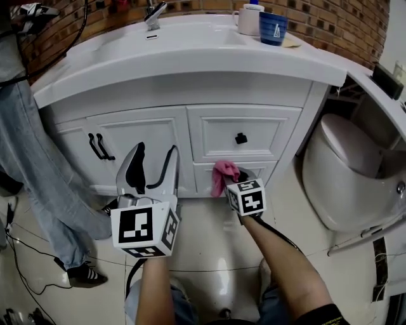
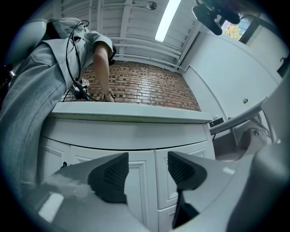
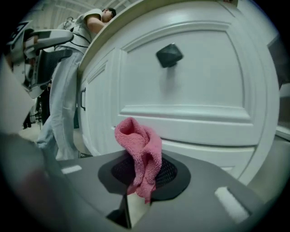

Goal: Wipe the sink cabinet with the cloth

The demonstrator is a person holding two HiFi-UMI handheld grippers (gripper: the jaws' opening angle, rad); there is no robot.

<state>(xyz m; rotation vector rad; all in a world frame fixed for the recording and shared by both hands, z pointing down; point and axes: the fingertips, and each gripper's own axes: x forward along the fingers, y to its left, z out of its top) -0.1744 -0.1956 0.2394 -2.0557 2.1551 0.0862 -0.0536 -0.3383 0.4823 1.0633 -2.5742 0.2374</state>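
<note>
The white sink cabinet (image 1: 190, 130) has doors on the left and drawers on the right. My right gripper (image 1: 233, 176) is shut on a pink cloth (image 1: 222, 172), held against the lower drawer just below the upper drawer's black knob (image 1: 241, 138). In the right gripper view the pink cloth (image 3: 140, 152) bunches out of my right gripper (image 3: 142, 174) below the knob (image 3: 169, 55). My left gripper (image 1: 152, 159) stands open in front of the cabinet door, holding nothing; in the left gripper view my left gripper (image 2: 147, 174) frames the door seam.
A person in jeans (image 1: 35, 165) stands at the cabinet's left. A toilet (image 1: 355, 171) sits to the right. On the counter are a faucet (image 1: 154, 15), a blue cup (image 1: 273, 28) and a white mug (image 1: 248, 20). Black door handles (image 1: 99, 146) are on the left door.
</note>
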